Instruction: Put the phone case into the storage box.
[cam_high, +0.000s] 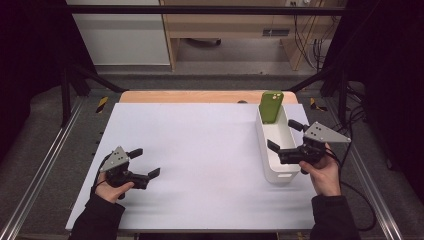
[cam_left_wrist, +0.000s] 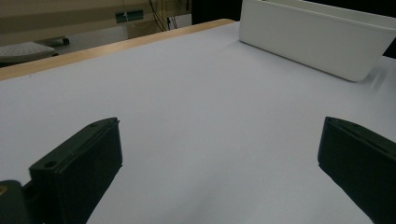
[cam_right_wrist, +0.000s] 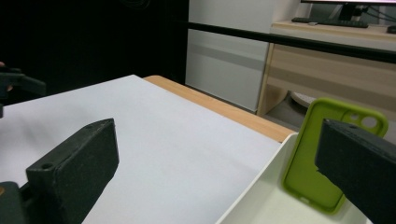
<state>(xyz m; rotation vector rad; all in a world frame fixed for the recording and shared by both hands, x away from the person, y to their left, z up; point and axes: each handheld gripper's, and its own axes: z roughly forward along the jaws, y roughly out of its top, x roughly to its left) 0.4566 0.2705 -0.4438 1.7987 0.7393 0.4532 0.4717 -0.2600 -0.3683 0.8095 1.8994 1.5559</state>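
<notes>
my right gripper (cam_high: 285, 138) is spread wide over the white bin (cam_high: 275, 172), left gripper (cam_high: 146, 161) released too; the green phone case (cam_high: 270, 106) looks light, rubbery, so i'd pinch its top edge.

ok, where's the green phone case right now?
In the high view the green silicone phone case stands propped against the far end of the white plastic bin at the table's right side, beyond the open right gripper.

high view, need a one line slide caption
Right gripper open over a white bin holding a green phone case; left gripper open.
</notes>
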